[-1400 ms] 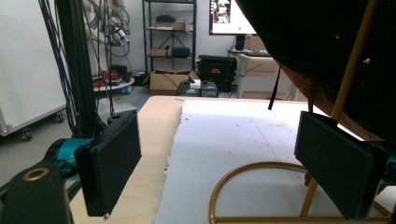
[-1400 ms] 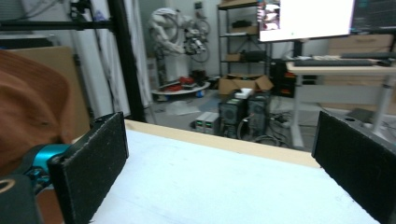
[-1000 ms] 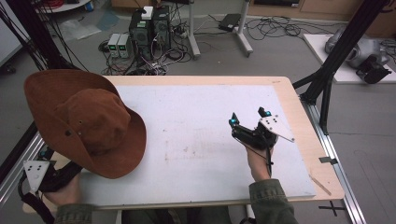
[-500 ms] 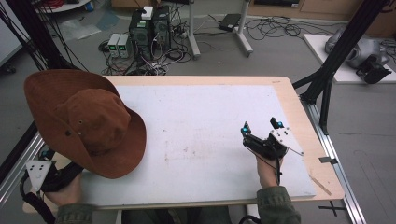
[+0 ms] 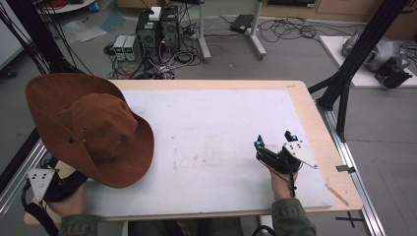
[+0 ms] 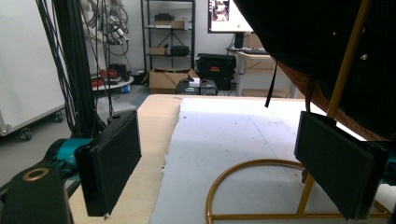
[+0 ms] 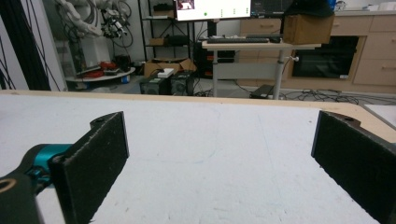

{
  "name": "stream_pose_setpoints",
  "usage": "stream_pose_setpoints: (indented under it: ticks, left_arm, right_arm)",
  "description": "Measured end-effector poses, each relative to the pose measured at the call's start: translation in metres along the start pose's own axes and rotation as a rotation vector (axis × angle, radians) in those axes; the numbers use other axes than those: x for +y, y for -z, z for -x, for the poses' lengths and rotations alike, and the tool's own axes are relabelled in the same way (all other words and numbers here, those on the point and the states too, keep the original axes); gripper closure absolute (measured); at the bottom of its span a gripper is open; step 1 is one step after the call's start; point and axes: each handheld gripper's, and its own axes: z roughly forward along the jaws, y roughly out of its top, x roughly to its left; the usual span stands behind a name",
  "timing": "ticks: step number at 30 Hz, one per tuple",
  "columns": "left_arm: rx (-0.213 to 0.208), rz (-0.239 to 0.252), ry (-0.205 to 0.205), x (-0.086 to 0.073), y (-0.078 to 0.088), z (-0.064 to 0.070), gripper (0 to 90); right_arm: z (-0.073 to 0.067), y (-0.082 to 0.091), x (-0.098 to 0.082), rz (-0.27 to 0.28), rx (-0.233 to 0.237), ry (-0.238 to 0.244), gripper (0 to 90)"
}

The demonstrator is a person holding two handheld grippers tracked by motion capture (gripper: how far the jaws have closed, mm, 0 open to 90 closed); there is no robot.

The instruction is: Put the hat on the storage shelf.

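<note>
A brown wide-brimmed hat [image 5: 91, 128] sits over the table's left side on a thin gold wire stand [image 6: 345, 70]. In the left gripper view the hat [image 6: 317, 42] hangs dark above and to the right. My left gripper [image 5: 64, 184] lies at the near left corner, its tips hidden beneath the brim. The left gripper [image 6: 222, 149] is open, with the stand's gold base ring lying between its jaws, untouched. My right gripper [image 5: 274, 139] hovers open over the right part of the white mat [image 5: 216, 128]. Nothing lies between the right gripper's [image 7: 224, 154] pads.
The wooden table edge [image 5: 324, 142] runs just right of the right gripper. Black frame posts [image 5: 354, 64] stand at the table's right and left. Computers and cables [image 5: 157, 34] lie on the floor beyond the far edge.
My right gripper has shifted to the right and a little nearer the person, staying open. The left gripper and the hat have not moved.
</note>
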Motion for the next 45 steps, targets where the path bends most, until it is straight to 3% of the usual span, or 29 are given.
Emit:
stream_pose_setpoints:
  ticks: [45]
  left_arm:
    - [-0.009, 0.000, -0.004, 0.0003, -0.0011, 0.0010, 14.9]
  right_arm:
    - [0.0042, 0.0019, -0.0028, 0.000, 0.000, -0.031, 3.1]
